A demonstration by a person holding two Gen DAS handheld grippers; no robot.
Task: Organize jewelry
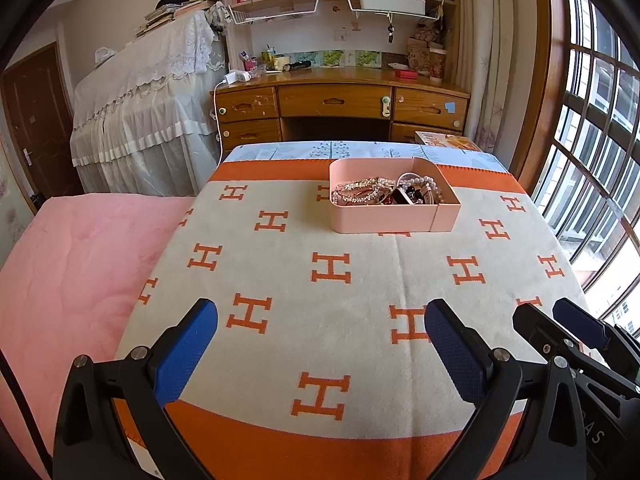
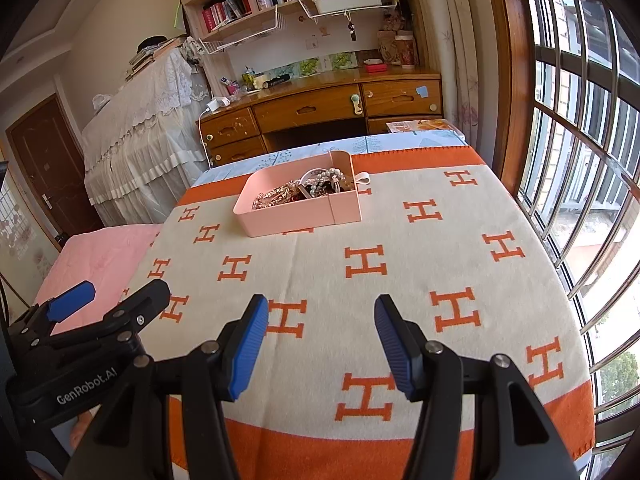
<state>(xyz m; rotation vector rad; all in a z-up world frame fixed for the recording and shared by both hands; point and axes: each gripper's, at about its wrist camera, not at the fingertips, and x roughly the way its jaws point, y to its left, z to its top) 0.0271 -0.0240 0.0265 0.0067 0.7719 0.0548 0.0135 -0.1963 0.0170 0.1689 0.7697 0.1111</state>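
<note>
Landmark: pink tray (image 1: 384, 218) on the H-patterned blanket (image 1: 280, 264).
Left gripper (image 1: 320, 344): released, nothing between the pads, near side of the tray, well apart.
Jewelry (image 1: 384, 192): tangled heap inside the tray.
Right gripper (image 2: 320, 344): spread wide, empty, near side of the tray, beside the left one.

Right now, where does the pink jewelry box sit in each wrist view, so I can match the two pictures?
Left wrist view: the pink jewelry box sits upper centre, slightly right, on the H-patterned blanket.
Right wrist view: the pink jewelry box sits upper centre, slightly left, on the same blanket.
Shared landmark: the wooden desk stands behind the box in both.
</note>
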